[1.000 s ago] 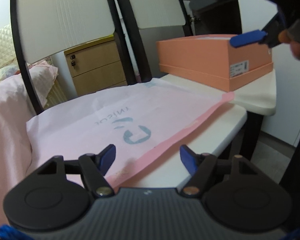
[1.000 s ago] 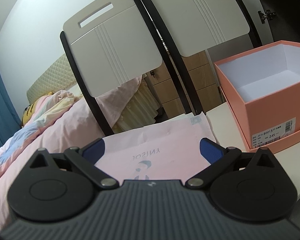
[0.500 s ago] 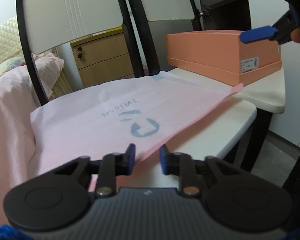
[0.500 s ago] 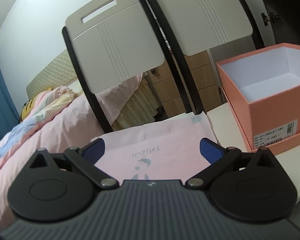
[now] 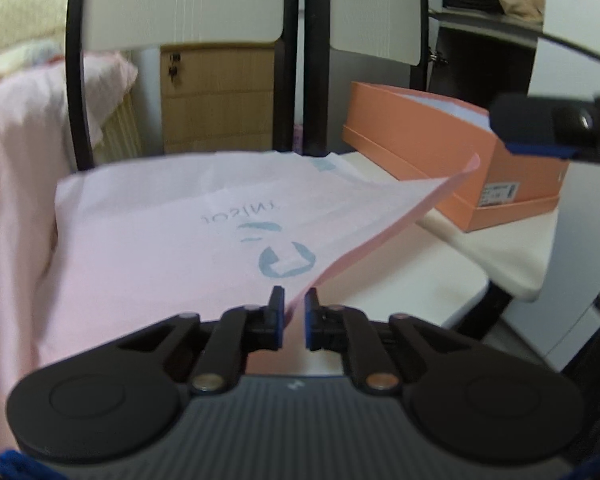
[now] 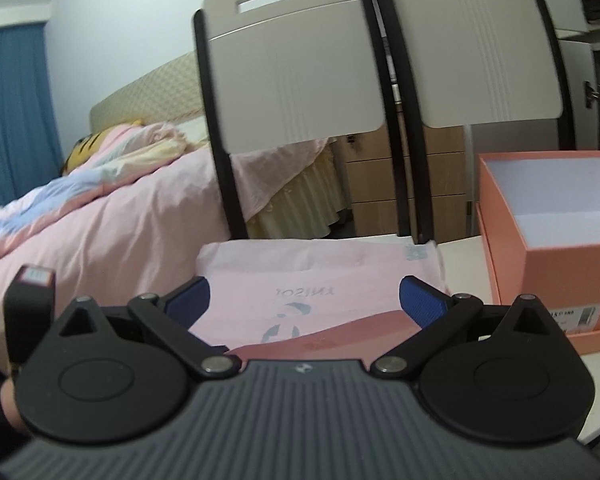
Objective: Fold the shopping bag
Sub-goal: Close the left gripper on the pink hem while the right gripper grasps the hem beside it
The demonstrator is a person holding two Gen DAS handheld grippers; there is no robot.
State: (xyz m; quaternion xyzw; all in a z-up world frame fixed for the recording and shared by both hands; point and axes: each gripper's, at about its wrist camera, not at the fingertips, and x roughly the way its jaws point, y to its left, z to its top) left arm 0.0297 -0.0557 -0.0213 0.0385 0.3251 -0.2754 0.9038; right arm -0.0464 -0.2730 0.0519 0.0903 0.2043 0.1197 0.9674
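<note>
Pink paper shopping bag (image 5: 172,232) lies flat on a white table (image 5: 412,280), its printed blue logo facing up, with the near right edge lifted off the surface. Down at 6 o'clock in the left wrist view, the left gripper (image 5: 291,312) has its two blue-padded fingers drawn close together on that raised edge, pinching the thin sheet between them. From the pinch the lifted edge runs toward 1 o'clock, ending in a corner that curls up just in front of an open salmon-orange box (image 5: 440,148) standing on the table at 2 o'clock. At 3 o'clock in the same view hangs the right gripper (image 5: 540,148), above the box and clear of the bag. In the right wrist view, the right gripper (image 6: 304,300) has its fingers spread wide apart with nothing between them; the bag (image 6: 320,276) shows beyond them and the box (image 6: 552,248) sits at 3 o'clock. Two chair backs (image 6: 296,68) stand at 12 o'clock behind the table, and a bed with pink bedding (image 6: 100,216) lies at 9 o'clock
</note>
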